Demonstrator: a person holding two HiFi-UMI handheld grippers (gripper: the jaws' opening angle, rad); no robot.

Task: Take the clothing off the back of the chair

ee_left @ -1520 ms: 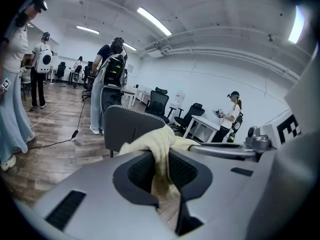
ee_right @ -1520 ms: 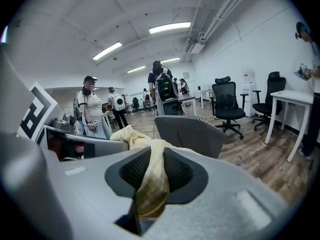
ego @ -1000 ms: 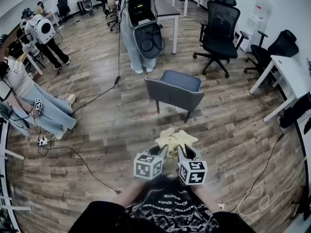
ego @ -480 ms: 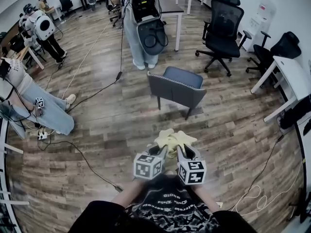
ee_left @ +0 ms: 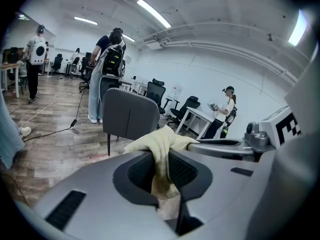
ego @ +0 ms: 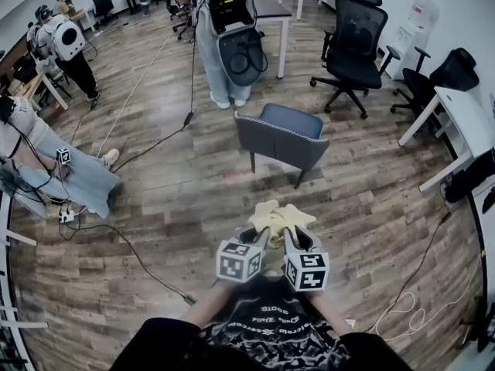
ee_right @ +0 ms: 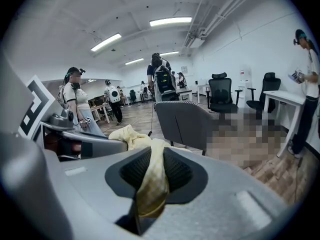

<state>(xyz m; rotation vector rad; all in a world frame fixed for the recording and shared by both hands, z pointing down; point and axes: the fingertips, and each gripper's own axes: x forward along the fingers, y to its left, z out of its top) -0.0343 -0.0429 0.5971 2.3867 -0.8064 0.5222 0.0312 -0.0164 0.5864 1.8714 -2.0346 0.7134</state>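
A pale yellow piece of clothing [ego: 280, 219] hangs bunched between my two grippers, well in front of the grey chair [ego: 282, 136]. My left gripper [ego: 259, 236] is shut on one fold of the clothing [ee_left: 161, 159], which is pinched between its jaws. My right gripper [ego: 292, 236] is shut on another fold of the clothing [ee_right: 152, 179]. The two grippers sit side by side close to my body. The chair's back [ee_left: 131, 115] stands bare in both gripper views, an arm's length or more ahead.
A person with a backpack rig [ego: 228, 37] stands beyond the chair. Black office chairs [ego: 354, 41] and white desks [ego: 464, 122] line the right side. Cables [ego: 131, 257] trail over the wooden floor at left, where people [ego: 46, 161] sit and stand.
The grippers and the clothing have stayed put. The view has shifted slightly, and the seated person at left has moved a little.
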